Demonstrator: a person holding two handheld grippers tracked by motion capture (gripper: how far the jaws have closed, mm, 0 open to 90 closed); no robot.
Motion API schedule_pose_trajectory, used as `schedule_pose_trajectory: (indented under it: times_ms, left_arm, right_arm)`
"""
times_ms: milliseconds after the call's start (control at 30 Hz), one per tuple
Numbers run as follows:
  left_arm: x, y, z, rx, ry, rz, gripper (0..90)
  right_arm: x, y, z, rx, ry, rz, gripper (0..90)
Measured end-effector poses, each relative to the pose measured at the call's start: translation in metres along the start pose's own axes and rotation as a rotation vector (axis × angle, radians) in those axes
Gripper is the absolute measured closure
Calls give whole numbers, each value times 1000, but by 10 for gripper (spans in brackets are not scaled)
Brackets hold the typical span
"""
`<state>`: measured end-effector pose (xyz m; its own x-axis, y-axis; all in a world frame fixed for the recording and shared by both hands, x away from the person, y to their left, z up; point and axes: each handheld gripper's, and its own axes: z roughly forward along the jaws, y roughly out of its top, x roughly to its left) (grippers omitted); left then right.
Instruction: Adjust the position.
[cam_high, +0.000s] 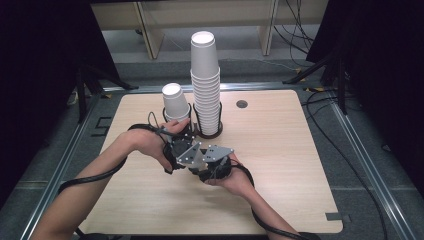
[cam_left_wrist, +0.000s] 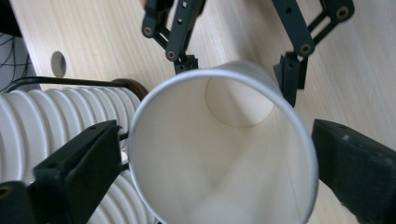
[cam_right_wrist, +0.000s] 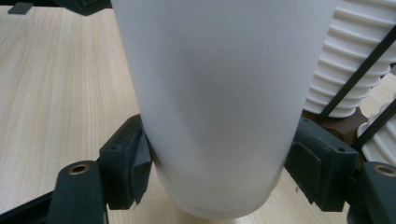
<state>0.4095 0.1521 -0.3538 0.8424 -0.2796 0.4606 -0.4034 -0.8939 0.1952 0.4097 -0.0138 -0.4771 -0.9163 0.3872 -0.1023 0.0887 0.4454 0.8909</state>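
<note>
Right gripper (cam_right_wrist: 217, 179) clamps base of paper cup (cam_right_wrist: 219, 93); left gripper (cam_left_wrist: 215, 158) jaws stand apart around its rim (cam_left_wrist: 140, 116), tall cup stack (cam_high: 205, 85) beside

No writing, label, brand, number or sign can be read on anything here.

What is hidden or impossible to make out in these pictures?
- High view: the base of the loose cup and both grippers' jaws, hidden by the hands.
- Right gripper view: the cup's rim, cut off by the top edge.
- Left gripper view: the cup's outer wall, hidden behind its mouth.
</note>
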Motion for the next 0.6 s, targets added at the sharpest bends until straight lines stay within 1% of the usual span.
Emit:
schedule_pose_trajectory:
  times_ms: [33,67,100,133,167,200,233,267,300,367,400,433,467,500,533,567,600]
  left_arm:
    - [-1,-3,-1,-26,5,-20,15]
    - [-1,-5,-1,-41,5,-39,11]
    - [-1,-8,-2,-58,6,-58,6]
    - [-1,-11,-3,-66,8,-66,5]
    - [-2,-14,-5,-84,15,-89,2]
    - [-2,-16,-5,-95,19,-99,1]
    - [-3,-19,-6,-111,23,-113,0]
    - [-3,-22,-7,-122,32,-126,0]
    - [-5,-25,-8,-134,53,-145,0]
    - [-5,-30,-9,-158,80,-172,0]
    - [-5,-34,-9,-175,103,-199,0]
    - [-6,-36,-9,-190,110,-208,0]
    - [-6,-38,-9,-207,127,-235,0]
    - [-7,-42,-8,-236,148,-265,0]
    - [-8,-44,-8,-251,150,-280,0]
    - [-10,-47,-7,-267,155,-308,0]
    - [-11,-49,-6,-288,167,-334,0]
  right_arm:
    - [0,-1,-1,-2,-3,4,282]
    - [-2,-1,-1,-7,-1,-20,283]
    - [-1,-1,-1,-8,0,-13,282]
    - [0,-2,-2,4,-1,7,282]
    - [0,-2,-2,0,-5,4,282]
    - [-2,-2,-2,-5,-7,-23,282]
    - [-2,-2,-3,-10,-14,-20,282]
    - [-1,-3,-4,-10,-9,10,282]
    - [-3,-2,-4,-18,-10,-20,282]
    - [-4,-3,-5,-30,-21,-7,281]
    - [-4,-3,-6,-40,-36,-10,280]
    - [-2,-3,-7,-43,-40,37,280]
    - [-5,-3,-8,-53,-47,3,280]
    - [-3,-4,-9,-53,-53,54,279]
    - [-6,-3,-10,-70,-65,25,279]
    - [-6,-3,-11,-79,-74,46,279]
    - [-6,-3,-12,-85,-68,58,278]
